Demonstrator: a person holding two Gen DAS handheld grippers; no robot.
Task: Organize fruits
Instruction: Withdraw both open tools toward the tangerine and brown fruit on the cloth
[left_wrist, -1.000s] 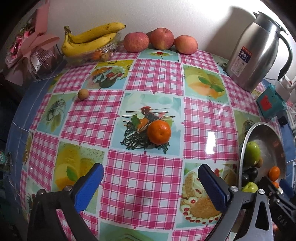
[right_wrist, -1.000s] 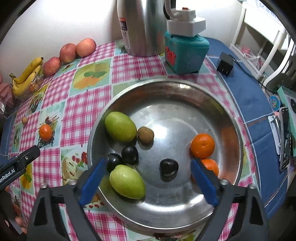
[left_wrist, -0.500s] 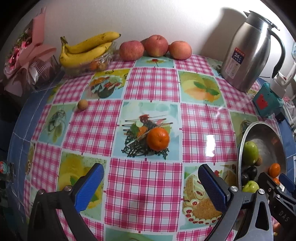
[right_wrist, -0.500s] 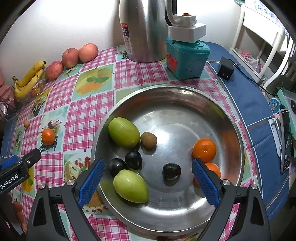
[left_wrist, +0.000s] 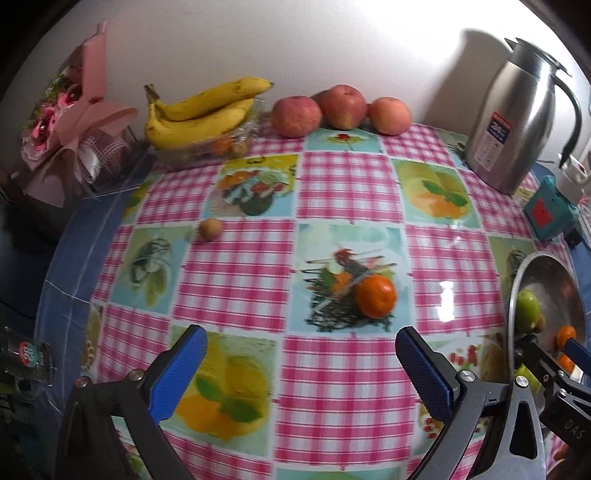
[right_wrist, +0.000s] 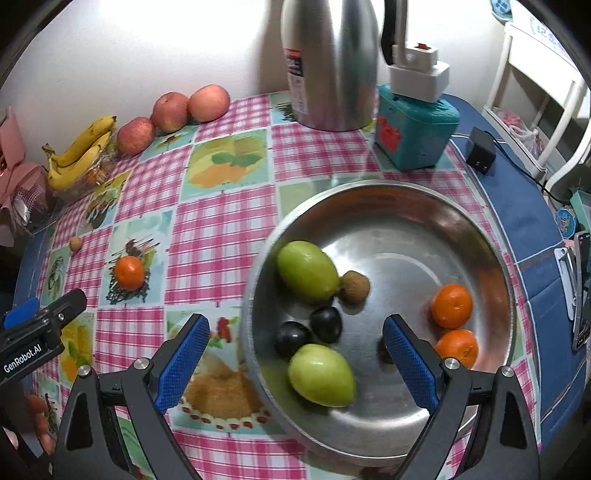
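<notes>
Pink-checked oilcloth with fruit pictures is covering the desk (left_wrist: 343, 206), which is standing against a pale wall. A round orange tangerine (left_wrist: 376, 296) is lying loose on one printed panel near the middle of the cloth, and a small tan round fruit (left_wrist: 210, 229) is sitting well apart from it toward the far left. The left gripper (left_wrist: 299, 363) is hovering above the cloth with its blue-padded jaws spread wide and holding nothing; the tangerine is lying ahead of it and a little to the right of its centre line, so the opening is not yet framing the fruit. The right gripper (right_wrist: 295, 356) is hanging over the near rim of the shiny round steel bowl (right_wrist: 406, 206), jaws likewise spread and empty. Inside the bowl are lying two green oval fruits (right_wrist: 307, 270), two dark plums (right_wrist: 325, 324), a brown kiwi-like fruit (right_wrist: 354, 287) and two more tangerines (right_wrist: 452, 305). Being round, the loose tangerine is offering no long axis to line up with. The left gripper is plainly the nearer one, so the pick would likely be falling to it, needing a forward reach with a slight shift right before closing, then a carry rightward to the bowl.
</notes>
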